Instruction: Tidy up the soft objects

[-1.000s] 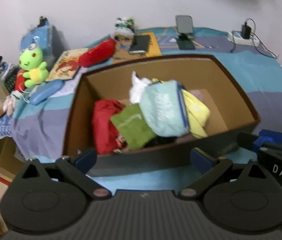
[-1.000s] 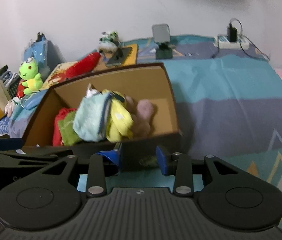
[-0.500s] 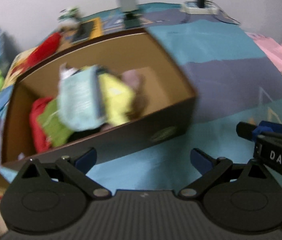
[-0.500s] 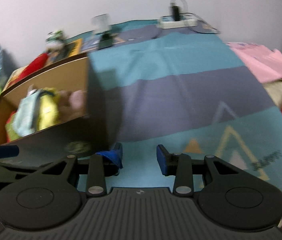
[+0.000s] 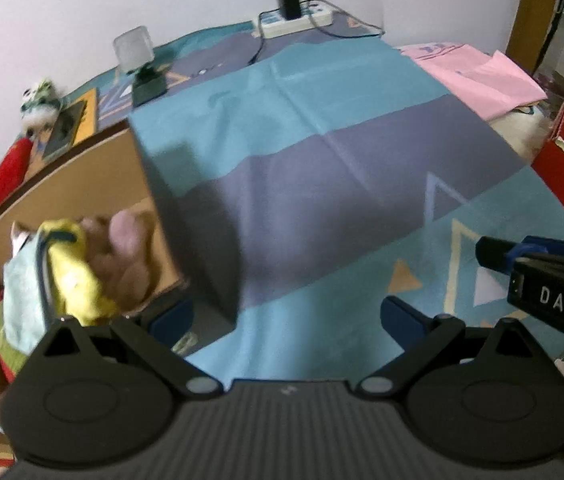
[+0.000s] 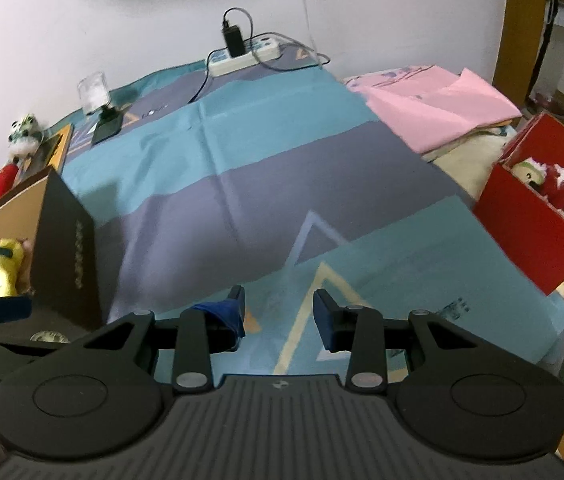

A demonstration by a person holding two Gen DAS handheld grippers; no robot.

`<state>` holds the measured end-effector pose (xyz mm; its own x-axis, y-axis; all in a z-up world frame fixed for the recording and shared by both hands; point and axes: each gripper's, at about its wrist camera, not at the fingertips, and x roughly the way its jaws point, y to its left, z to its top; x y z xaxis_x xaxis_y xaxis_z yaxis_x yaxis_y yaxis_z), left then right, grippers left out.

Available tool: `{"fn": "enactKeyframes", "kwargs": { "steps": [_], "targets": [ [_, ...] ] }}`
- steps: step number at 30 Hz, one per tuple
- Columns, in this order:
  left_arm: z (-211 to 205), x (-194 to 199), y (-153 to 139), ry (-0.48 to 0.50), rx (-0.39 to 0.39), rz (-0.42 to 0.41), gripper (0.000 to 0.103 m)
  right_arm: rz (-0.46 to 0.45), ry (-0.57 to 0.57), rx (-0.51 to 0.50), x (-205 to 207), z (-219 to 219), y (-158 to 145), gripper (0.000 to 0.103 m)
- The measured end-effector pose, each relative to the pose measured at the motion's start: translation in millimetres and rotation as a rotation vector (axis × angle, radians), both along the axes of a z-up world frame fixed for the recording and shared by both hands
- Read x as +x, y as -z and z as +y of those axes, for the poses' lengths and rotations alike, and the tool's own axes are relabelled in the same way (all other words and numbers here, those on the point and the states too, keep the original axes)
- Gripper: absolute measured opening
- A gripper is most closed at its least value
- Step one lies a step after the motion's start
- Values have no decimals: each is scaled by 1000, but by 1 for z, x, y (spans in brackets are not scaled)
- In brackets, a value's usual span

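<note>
Left gripper [image 5: 286,316] hangs with its jaws spread wide and nothing between them, one blue pad low by the corner of the brown cardboard box [image 5: 81,184], the other over the teal bedspread [image 5: 322,92]. Right gripper [image 6: 277,314] has its jaws parted about halfway, gripping nothing, hovering above the bedspread's triangle pattern.

The soft objects sit piled in the box: a yellow plush [image 5: 77,276], a pale blue cloth [image 5: 21,296] and a pinkish plush [image 5: 121,248], blurred. The left view looks down into that pile; the right view catches only a sliver of it behind the box's dark side wall [image 6: 63,256].

The right view offers a red box [image 6: 530,236] with toys inside at the bed's right edge, and the folded pink fabric [image 6: 438,104]. Both show the power strip [image 6: 241,54] by the wall.
</note>
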<state>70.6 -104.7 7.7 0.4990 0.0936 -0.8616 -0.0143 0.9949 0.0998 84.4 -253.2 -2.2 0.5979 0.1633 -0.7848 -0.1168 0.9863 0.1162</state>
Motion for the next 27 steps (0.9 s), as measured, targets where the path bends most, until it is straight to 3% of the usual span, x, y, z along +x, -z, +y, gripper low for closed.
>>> {"fn": "enactKeyframes", "kwargs": {
  "steps": [9, 18, 27],
  "targets": [
    [-7, 14, -21, -19, 0, -75, 99, -113, -59, 7, 13, 4, -20, 21],
    [39, 3, -47, -175, 30, -159, 99, -159, -214, 55, 13, 51, -35, 21],
    [107, -27, -53, -364, 70, -163, 99, -159, -374, 102, -1, 119, -39, 21]
  ]
}}
